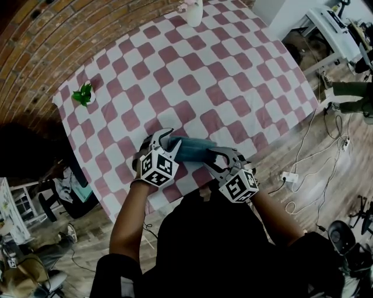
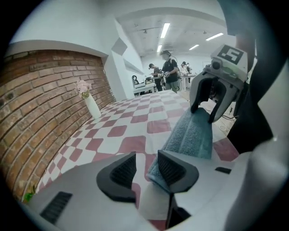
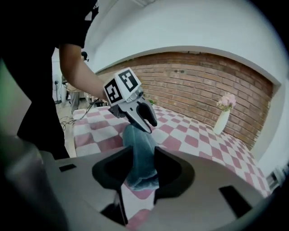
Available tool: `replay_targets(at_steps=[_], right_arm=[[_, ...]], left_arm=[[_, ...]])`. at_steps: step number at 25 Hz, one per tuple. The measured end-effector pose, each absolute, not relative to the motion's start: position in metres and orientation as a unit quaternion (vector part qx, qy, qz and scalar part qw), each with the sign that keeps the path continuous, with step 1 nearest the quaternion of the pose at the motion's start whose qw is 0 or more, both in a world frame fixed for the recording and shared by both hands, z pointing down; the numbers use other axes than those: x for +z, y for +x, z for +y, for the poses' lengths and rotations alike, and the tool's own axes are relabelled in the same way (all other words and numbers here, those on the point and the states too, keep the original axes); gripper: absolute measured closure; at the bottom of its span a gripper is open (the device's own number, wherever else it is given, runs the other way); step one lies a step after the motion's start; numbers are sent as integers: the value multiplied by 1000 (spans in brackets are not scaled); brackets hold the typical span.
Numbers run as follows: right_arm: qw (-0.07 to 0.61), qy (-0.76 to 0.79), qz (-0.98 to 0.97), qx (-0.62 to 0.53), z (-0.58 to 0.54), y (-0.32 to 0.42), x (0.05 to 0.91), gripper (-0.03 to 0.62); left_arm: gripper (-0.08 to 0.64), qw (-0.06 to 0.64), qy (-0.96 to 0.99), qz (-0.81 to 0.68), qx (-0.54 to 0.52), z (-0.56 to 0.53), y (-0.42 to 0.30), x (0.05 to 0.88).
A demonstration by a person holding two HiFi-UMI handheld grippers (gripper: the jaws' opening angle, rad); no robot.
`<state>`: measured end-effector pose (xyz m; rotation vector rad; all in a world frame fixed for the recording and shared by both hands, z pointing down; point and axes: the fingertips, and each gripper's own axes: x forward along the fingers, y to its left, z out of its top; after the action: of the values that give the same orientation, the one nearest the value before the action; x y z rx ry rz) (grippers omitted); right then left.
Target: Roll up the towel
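A table covered with a pink-and-white chequered cloth (image 1: 204, 75) stands against a red brick wall (image 1: 52, 35). The teal terry towel (image 1: 191, 149), already rolled into a thick tube, lies across the near edge of this table, right in front of the person.

The right gripper (image 1: 214, 158) is at the right end of the roll. Its two dark fingers (image 3: 169, 169) are closed on the towel, which fills the whole gap between them. The left gripper (image 1: 165, 138) is at the left end of the roll. Its fingers (image 2: 122, 171) stand a little apart, and in the gap only the chequered cloth is seen. The end of the towel lies under and beside one finger, not between the two, so this gripper holds nothing.

At the far edge of the table a tall white vase (image 1: 194, 13) stands upright with pale pink flowers (image 2: 82, 86) in it. At the left edge of the table, well apart from the towel, a small white pot (image 1: 88, 99) contains a green leafy plant (image 1: 83, 92).
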<state>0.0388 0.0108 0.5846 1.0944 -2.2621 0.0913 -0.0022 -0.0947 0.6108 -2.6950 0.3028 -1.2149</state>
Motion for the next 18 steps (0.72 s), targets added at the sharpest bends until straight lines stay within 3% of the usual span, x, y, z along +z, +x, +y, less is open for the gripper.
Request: replay_targets(at_steps=[4, 8, 11, 18], right_arm=[[329, 437, -834, 72, 4, 41, 613, 465], [327, 433, -834, 101, 3, 40, 620, 471], [320, 429, -837, 117, 0, 42, 619, 471], [338, 401, -844, 112, -3, 39, 625, 469]], left_arm=[[407, 55, -913, 127, -384, -99, -2, 602], [308, -64, -953, 109, -276, -81, -9, 563], [288, -26, -948, 51, -314, -49, -14, 566], [336, 91, -889, 44, -447, -43, -18, 625]])
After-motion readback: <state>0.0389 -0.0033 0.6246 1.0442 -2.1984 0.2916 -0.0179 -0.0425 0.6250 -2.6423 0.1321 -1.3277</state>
